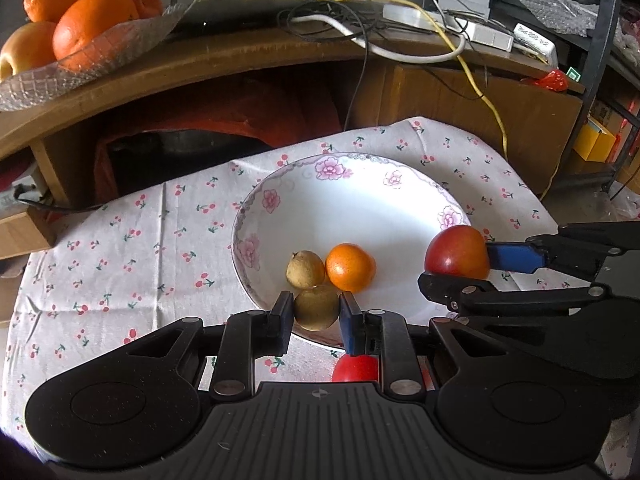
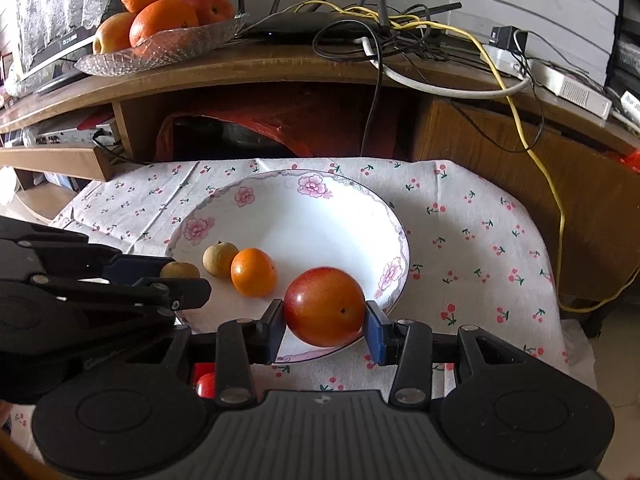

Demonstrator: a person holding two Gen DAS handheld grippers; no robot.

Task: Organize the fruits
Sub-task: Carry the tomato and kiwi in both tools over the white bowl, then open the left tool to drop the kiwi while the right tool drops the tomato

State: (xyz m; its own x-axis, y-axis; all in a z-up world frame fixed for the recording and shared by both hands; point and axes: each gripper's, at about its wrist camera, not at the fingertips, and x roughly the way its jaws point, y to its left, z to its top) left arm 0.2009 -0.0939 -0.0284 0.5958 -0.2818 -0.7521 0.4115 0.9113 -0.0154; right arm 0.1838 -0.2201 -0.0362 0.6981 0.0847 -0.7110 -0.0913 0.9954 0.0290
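A white plate with pink flowers (image 1: 332,162) (image 2: 280,178) sits on the cherry-print cloth. In it lie a small orange (image 1: 351,267) (image 2: 253,272) and a small brown fruit (image 1: 305,269) (image 2: 220,259). My left gripper (image 1: 316,320) (image 2: 176,278) is shut on a second brown fruit (image 1: 316,304) (image 2: 180,269) over the plate's near left rim. My right gripper (image 2: 326,328) (image 1: 460,268) is shut on a large red fruit (image 2: 324,306) (image 1: 458,252) above the plate's near right rim. Another red fruit (image 1: 355,368) (image 2: 206,385) lies on the cloth, partly hidden under the grippers.
A glass dish (image 1: 80,68) (image 2: 160,52) of oranges and apples stands on the wooden shelf behind, at the left. Cables (image 1: 472,64) (image 2: 532,140) and small electronic boxes crowd the shelf's right side. The cloth (image 1: 120,248) (image 2: 472,240) spreads around the plate.
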